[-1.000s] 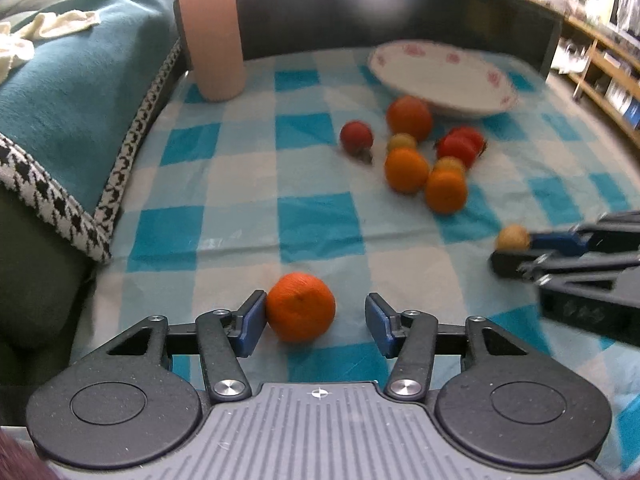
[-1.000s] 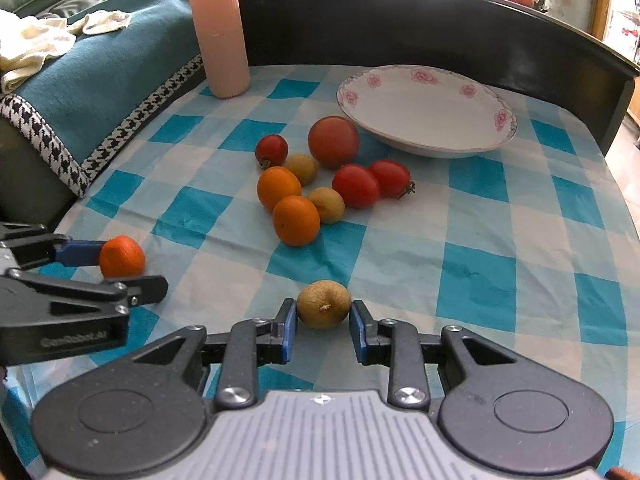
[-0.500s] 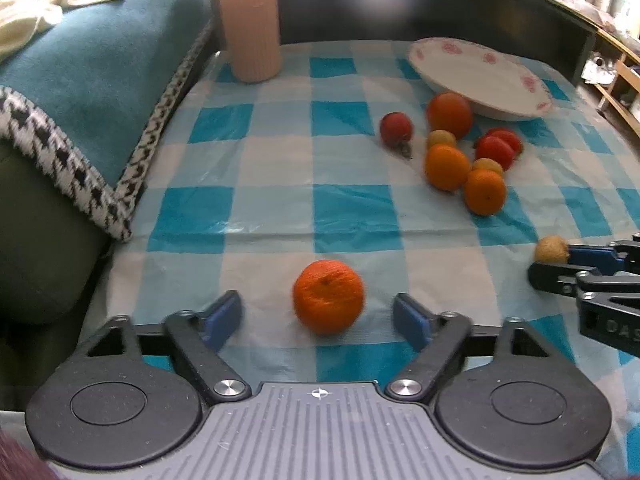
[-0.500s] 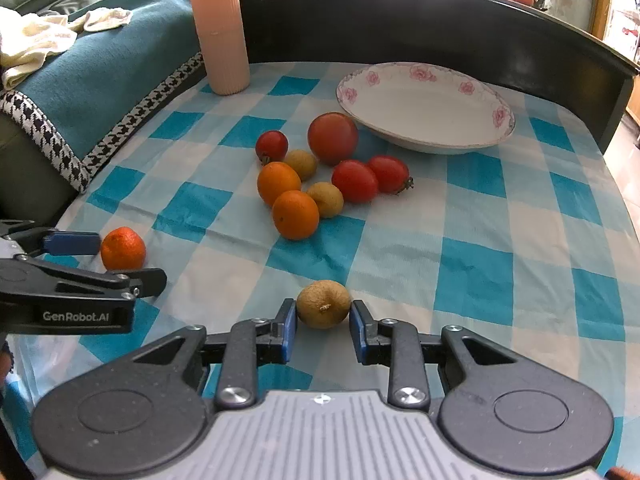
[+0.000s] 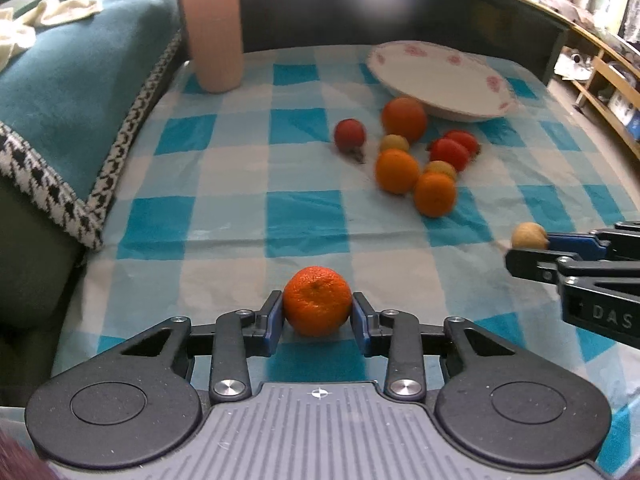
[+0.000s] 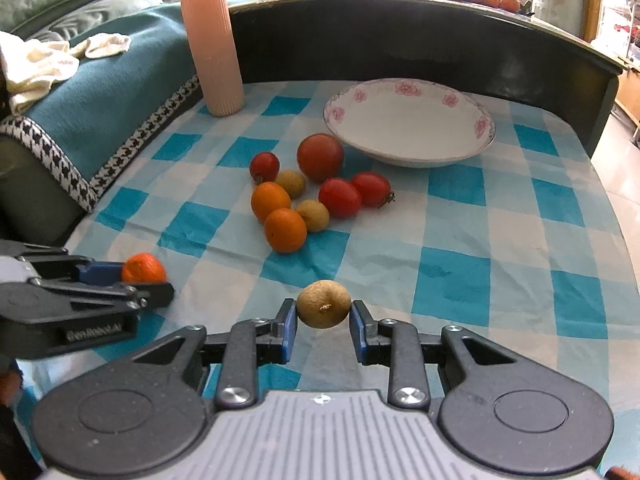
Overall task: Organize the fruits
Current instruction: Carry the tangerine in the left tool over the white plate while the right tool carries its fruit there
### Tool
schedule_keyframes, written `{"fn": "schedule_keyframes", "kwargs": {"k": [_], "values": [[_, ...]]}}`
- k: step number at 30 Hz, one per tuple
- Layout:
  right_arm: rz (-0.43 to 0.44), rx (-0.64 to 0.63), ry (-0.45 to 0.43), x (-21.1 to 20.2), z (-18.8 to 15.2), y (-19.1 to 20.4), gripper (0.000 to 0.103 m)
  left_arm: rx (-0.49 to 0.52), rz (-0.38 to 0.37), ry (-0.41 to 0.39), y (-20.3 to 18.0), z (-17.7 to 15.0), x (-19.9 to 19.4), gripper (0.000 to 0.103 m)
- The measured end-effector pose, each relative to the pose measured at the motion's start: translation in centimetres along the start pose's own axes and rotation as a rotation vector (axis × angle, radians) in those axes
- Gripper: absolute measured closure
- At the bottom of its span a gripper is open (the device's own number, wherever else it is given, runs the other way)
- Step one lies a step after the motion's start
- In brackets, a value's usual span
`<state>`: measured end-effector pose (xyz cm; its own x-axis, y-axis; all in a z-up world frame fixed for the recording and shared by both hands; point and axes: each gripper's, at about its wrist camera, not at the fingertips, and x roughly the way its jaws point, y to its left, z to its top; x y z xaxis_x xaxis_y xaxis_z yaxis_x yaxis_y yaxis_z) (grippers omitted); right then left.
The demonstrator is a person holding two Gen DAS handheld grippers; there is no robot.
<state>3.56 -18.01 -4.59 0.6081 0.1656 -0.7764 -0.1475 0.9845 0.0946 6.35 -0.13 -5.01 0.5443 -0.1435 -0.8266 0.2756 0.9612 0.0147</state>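
Note:
My left gripper (image 5: 317, 317) is shut on a small orange mandarin (image 5: 317, 300) low over the checked cloth near its front left. In the right wrist view that mandarin (image 6: 143, 267) shows between the left gripper's (image 6: 134, 280) fingers. A tan round fruit (image 6: 323, 309) sits clamped in my right gripper (image 6: 323, 320); the left wrist view shows the same tan fruit (image 5: 529, 235) at the right edge. A cluster of oranges, red tomatoes and small yellow fruits (image 6: 304, 196) lies mid-table. Behind it stands a white plate with pink flowers (image 6: 486, 124), with nothing on it.
A tall pink ribbed vase (image 6: 212, 48) stands at the back left of the cloth. A teal blanket with a houndstooth border (image 6: 100, 92) lies beside the table's left edge. A dark raised rail (image 6: 400, 36) runs along the back.
My left gripper, wide open around the mandarin half a second ago, has shut on it. The right gripper keeps its hold on the tan fruit and has barely moved.

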Motion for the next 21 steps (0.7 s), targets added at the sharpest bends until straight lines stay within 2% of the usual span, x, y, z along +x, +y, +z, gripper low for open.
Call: {"fn": "schedule_keyframes", "kwargs": {"k": [8, 16, 21], "values": [[-0.015, 0.014, -0.062, -3.6, 0.5, -0.9, 0.058, 0.032, -0.035, -0.082, -2.4, 1.7, -2.7, 0.059], [-0.032, -0.002, -0.143, -7.7, 2.1, -0.8, 0.058, 0.044, -0.080, -0.123, -4.2, 3.7, -5.0, 0.059], [-0.047, -0.018, -0.157, -7.6, 3.2, -0.5, 0.058, 0.066, -0.099, -0.158, -4.5, 5.6, -5.2, 0.059]]}}
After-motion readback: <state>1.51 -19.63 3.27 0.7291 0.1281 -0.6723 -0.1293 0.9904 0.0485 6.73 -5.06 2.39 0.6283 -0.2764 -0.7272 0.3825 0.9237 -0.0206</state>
